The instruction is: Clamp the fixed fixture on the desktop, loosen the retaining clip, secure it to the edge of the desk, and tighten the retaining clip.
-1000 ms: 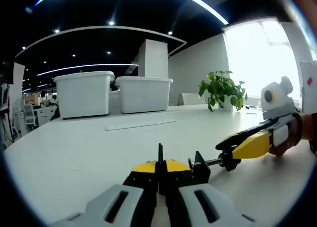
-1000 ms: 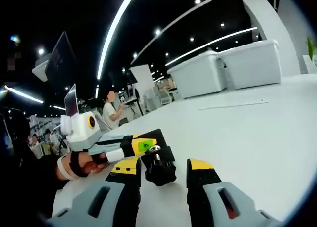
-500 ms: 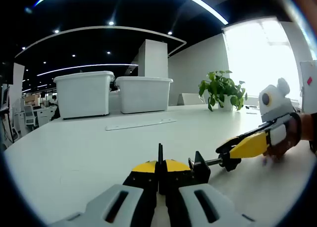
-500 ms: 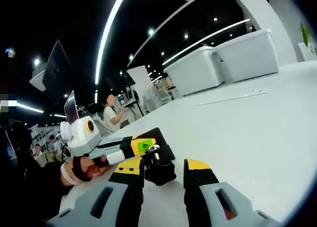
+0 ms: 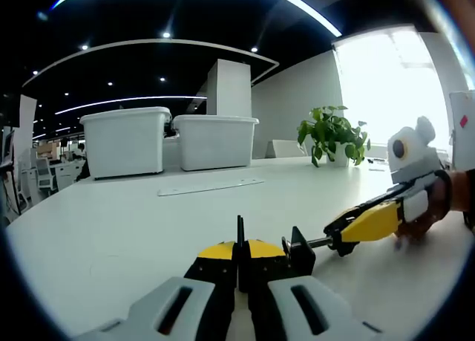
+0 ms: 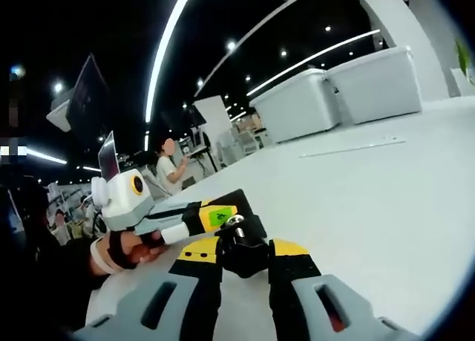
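The fixture (image 5: pixel 300 253) is a black clamp with a thin upright plate, a bracket and a screw rod ending in a black knob (image 5: pixel 343 245). It rests on the white desk (image 5: pixel 111 237). My left gripper (image 5: pixel 239 250) is shut on the fixture's plate at the bottom of the left gripper view. My right gripper (image 5: pixel 338 232), held by a hand, comes in from the right onto the knob. In the right gripper view my right gripper (image 6: pixel 245 249) is shut on the knob (image 6: pixel 240 252), with the left gripper (image 6: pixel 249 223) just behind it.
Two white lidded bins (image 5: pixel 126 142) (image 5: pixel 215 141) stand at the far side of the desk, with a flat metal strip (image 5: pixel 211 186) lying before them. A potted plant (image 5: pixel 333 134) stands far right. A person (image 6: pixel 164 171) stands beyond the desk's far end.
My right gripper's jaws have come together onto the fixture's knob; they stood apart around it before. The left gripper and the fixture have stayed put.
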`<state>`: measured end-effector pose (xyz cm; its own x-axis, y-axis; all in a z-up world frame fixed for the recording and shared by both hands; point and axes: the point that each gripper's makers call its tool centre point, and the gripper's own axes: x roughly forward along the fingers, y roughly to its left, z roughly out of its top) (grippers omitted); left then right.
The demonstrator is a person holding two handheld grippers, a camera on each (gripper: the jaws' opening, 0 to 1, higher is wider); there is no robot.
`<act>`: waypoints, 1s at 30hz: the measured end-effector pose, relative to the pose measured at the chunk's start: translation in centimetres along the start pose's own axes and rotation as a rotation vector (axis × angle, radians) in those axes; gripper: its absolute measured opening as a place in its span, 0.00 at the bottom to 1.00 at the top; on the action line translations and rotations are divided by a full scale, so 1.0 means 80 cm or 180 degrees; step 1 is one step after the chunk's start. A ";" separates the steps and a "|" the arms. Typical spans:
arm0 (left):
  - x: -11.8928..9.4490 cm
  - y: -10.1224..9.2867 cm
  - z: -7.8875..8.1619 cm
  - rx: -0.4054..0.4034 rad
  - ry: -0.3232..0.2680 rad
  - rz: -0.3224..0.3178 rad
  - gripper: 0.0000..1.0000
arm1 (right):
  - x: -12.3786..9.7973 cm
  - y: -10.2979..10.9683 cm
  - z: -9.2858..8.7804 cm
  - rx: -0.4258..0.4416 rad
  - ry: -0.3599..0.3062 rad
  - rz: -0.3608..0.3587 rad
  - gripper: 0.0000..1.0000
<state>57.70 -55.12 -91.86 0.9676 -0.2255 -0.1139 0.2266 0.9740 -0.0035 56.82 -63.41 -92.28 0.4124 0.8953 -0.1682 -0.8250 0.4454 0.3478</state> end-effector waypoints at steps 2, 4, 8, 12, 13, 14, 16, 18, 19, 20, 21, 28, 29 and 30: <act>0.000 0.000 0.000 -0.0001 0.0000 0.0000 0.04 | 0.000 0.002 0.001 -0.0233 -0.0024 0.0003 0.24; 0.000 0.000 0.000 -0.0001 0.0000 0.0002 0.04 | 0.000 0.002 0.002 -0.0406 -0.0033 -0.0015 0.24; 0.000 0.000 0.000 -0.0004 0.0000 0.0004 0.04 | -0.001 0.003 0.004 -0.0853 -0.0049 -0.0030 0.24; 0.000 0.001 0.000 -0.0008 -0.0001 0.0014 0.04 | -0.001 0.008 0.004 -0.1387 -0.0083 -0.0046 0.24; 0.001 0.001 0.000 -0.0009 0.0000 0.0014 0.04 | -0.001 0.008 0.004 -0.1457 -0.0093 -0.0050 0.24; 0.001 0.001 0.000 -0.0010 0.0000 0.0015 0.04 | -0.001 0.009 0.004 -0.1543 -0.0104 -0.0053 0.24; 0.001 0.001 0.000 -0.0008 0.0000 0.0016 0.04 | -0.002 0.010 0.002 -0.1654 -0.0115 -0.0057 0.25; 0.001 0.001 0.000 -0.0010 -0.0001 0.0016 0.04 | -0.002 0.010 0.003 -0.1778 -0.0110 -0.0078 0.25; 0.000 0.001 0.000 -0.0006 -0.0001 0.0017 0.04 | -0.002 0.010 0.004 -0.1919 -0.0113 -0.0086 0.25; 0.000 0.001 0.000 -0.0002 -0.0002 0.0018 0.04 | -0.002 0.010 0.004 -0.1981 -0.0118 -0.0100 0.25; 0.000 0.001 0.000 -0.0002 -0.0002 0.0019 0.04 | -0.002 0.011 0.004 -0.2134 -0.0123 -0.0116 0.25; 0.000 0.001 0.000 0.0030 -0.0013 0.0029 0.04 | -0.003 0.015 -0.001 -0.2648 -0.0147 -0.0208 0.25; 0.000 0.001 0.000 0.0024 -0.0014 0.0028 0.04 | -0.003 0.015 -0.001 -0.2778 -0.0142 -0.0226 0.25; 0.000 0.001 0.000 0.0020 -0.0015 0.0028 0.04 | -0.002 0.017 -0.003 -0.2821 -0.0139 -0.0223 0.25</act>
<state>57.69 -55.03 -91.86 0.9700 -0.2172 -0.1090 0.2189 0.9757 0.0038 55.55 -62.98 -91.99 0.4725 0.8730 -0.1206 -0.7857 0.3553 -0.5064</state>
